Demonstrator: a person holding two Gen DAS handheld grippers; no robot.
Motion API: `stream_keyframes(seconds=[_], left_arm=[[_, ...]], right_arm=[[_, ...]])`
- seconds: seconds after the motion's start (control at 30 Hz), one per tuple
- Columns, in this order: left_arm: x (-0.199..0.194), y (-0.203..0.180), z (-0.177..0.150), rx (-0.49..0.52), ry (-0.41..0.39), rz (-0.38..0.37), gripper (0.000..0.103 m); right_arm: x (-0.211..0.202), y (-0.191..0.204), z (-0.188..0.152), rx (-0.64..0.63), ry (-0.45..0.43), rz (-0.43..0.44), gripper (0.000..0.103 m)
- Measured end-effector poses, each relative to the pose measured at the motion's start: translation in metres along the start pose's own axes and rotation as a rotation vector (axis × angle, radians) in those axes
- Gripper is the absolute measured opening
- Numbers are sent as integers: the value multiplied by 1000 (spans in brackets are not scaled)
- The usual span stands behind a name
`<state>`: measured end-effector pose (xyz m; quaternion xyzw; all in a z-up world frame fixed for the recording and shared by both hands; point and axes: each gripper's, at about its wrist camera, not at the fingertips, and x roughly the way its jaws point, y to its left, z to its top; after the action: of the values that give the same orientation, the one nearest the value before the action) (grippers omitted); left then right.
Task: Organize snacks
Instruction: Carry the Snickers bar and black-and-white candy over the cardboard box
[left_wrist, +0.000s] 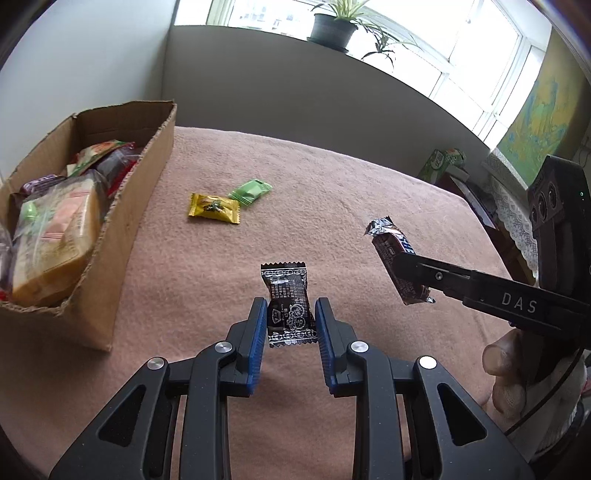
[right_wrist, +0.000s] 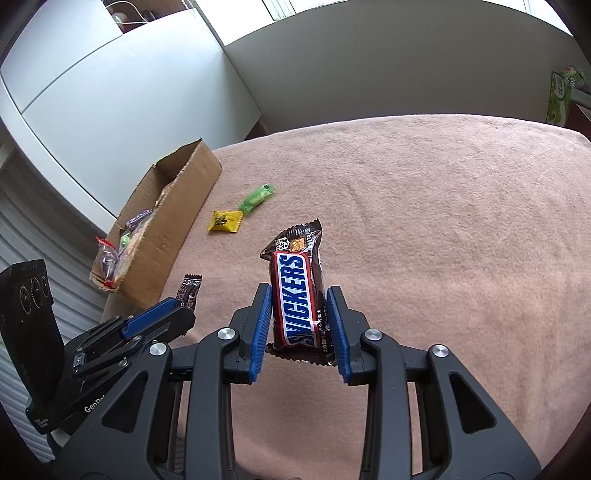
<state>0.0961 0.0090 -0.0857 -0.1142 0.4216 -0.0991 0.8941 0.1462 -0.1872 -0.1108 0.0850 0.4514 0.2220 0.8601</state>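
Note:
My left gripper (left_wrist: 290, 314) is shut on a black patterned candy packet (left_wrist: 288, 295) and holds it above the pink cloth. My right gripper (right_wrist: 299, 306) is shut on a Snickers bar (right_wrist: 299, 291), held upright above the cloth; the bar also shows in the left wrist view (left_wrist: 397, 266). A yellow candy (left_wrist: 214, 208) and a green candy (left_wrist: 250, 191) lie on the cloth further out. A cardboard box (left_wrist: 136, 206) with several snacks inside stands at the left. The left gripper and its black packet (right_wrist: 188, 291) show at the left in the right wrist view.
The table is covered by a pink cloth (right_wrist: 443, 240). A grey wall runs behind it, with a potted plant (left_wrist: 332, 26) on the window sill. A green carton (left_wrist: 441, 162) stands beyond the table's right edge. White cabinets stand behind the box (right_wrist: 177, 206).

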Motion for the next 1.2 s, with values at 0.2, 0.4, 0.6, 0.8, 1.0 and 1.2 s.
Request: stream_keyframes(seconds=[0.2, 0.4, 0.6, 0.8, 1.0, 1.2], left_arm=[[-28, 15, -3, -10, -64, 24, 25], [-54, 38, -7, -27, -124, 46, 25], [-81, 81, -6, -85, -181, 80, 25], [-101, 119, -4, -150, -229, 125, 25], [-108, 141, 7, -171, -265, 169, 25], [-100, 155, 20, -180, -271, 188, 25]], right_arm=[[-21, 30, -10, 6, -61, 27, 32], [-32, 74, -10, -61, -105, 40, 32], [-30, 115, -3, -119, -120, 84, 32], [-17, 139, 5, -163, -108, 98, 32], [8, 153, 19, -181, -81, 112, 32], [34, 167, 37, -188, -58, 132, 32]])
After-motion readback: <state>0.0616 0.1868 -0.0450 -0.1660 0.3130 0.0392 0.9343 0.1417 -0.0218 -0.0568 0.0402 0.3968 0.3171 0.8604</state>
